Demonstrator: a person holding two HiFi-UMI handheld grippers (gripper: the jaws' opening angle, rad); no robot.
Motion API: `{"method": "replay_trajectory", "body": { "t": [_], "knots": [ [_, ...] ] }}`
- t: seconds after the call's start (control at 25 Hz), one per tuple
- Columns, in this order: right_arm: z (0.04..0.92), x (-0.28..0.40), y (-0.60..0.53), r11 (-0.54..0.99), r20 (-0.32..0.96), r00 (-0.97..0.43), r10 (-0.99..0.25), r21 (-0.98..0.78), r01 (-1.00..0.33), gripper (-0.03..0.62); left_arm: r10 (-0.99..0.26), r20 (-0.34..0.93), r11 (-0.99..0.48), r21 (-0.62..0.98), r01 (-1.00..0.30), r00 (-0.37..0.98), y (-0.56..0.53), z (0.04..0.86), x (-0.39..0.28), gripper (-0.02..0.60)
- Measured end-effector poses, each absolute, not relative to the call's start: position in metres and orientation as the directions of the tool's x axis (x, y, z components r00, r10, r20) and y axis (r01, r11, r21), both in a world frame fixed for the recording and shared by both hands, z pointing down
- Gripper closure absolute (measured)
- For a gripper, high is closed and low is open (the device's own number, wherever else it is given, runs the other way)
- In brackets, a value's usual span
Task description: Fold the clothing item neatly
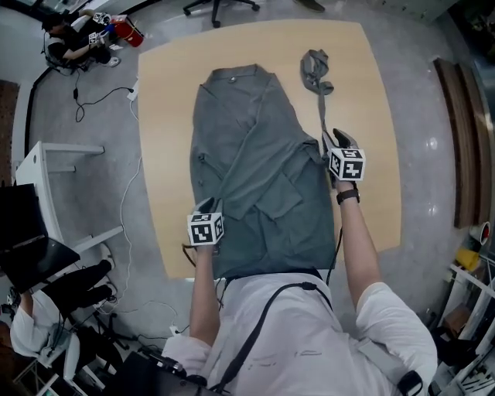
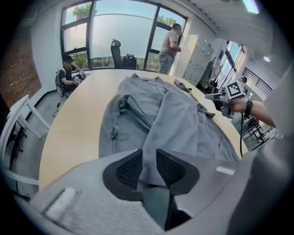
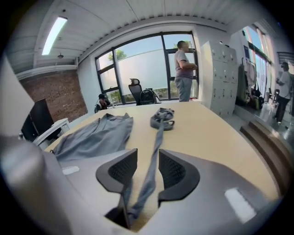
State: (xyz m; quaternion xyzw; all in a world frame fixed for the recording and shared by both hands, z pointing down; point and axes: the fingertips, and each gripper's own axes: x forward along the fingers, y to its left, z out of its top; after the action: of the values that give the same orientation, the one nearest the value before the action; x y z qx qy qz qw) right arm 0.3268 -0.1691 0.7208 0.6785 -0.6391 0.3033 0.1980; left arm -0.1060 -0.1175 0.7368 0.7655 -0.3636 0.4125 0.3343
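Note:
A grey garment (image 1: 255,162) lies spread along the wooden table (image 1: 166,85), collar at the far end. Its belt (image 1: 315,66) is bunched at the far right, with one strip trailing toward me. My left gripper (image 1: 208,203) is at the garment's near left edge; in the left gripper view a raised fold of the garment (image 2: 174,114) runs between the parted jaws of this gripper (image 2: 149,158). My right gripper (image 1: 338,138) is at the garment's right edge. The belt strip (image 3: 161,118) passes loosely between its open jaws (image 3: 148,158), with table showing beside it.
The table's near edge is at my body. A white desk (image 1: 46,166) and cables stand on the floor at left, a long wooden ledge (image 1: 464,147) at right, an office chair (image 1: 220,6) beyond the table. A person sits at far left (image 1: 73,42); another person (image 3: 184,69) stands by the window.

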Motion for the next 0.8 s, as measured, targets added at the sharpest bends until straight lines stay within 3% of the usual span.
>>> {"method": "replay_trajectory", "body": {
  "t": [0.16, 0.24, 0.48, 0.68, 0.72, 0.76, 0.8],
  "knots": [
    [0.722, 0.376, -0.206, -0.086, 0.678, 0.012, -0.735, -0.075, -0.993, 0.421, -0.251, 0.803, -0.589, 0.317, -0.743, 0.541, -0.113, 0.717, -0.070, 0.496],
    [0.724, 0.382, -0.246, -0.020, 0.682, -0.019, -0.731, -0.050, -0.999, 0.365, -0.229, 0.766, -0.607, 0.370, -0.703, 0.601, -0.112, 0.713, -0.048, 0.581],
    [0.739, 0.381, -0.350, 0.052, 0.707, -0.056, -0.705, -0.028, -0.998, 0.253, -0.186, 0.742, -0.612, 0.426, -0.667, 0.644, -0.102, 0.703, -0.009, 0.580],
    [0.764, 0.383, -0.381, 0.078, 0.791, -0.001, -0.612, 0.059, -0.995, 0.276, -0.146, 0.745, -0.646, 0.426, -0.634, 0.651, -0.087, 0.700, -0.001, 0.580],
    [0.769, 0.383, -0.379, 0.084, 0.795, 0.006, -0.606, 0.072, -0.994, 0.316, -0.141, 0.750, -0.650, 0.423, -0.632, 0.646, -0.083, 0.702, -0.003, 0.580],
    [0.771, 0.383, -0.373, 0.077, 0.795, 0.011, -0.606, 0.072, -0.994, 0.413, -0.138, 0.753, -0.650, 0.421, -0.633, 0.643, -0.080, 0.704, -0.006, 0.580],
    [0.771, 0.383, -0.363, 0.061, 0.794, 0.010, -0.608, 0.060, -0.996, 0.446, -0.141, 0.750, -0.648, 0.423, -0.633, 0.646, -0.079, 0.704, -0.008, 0.580]
  ]
}}
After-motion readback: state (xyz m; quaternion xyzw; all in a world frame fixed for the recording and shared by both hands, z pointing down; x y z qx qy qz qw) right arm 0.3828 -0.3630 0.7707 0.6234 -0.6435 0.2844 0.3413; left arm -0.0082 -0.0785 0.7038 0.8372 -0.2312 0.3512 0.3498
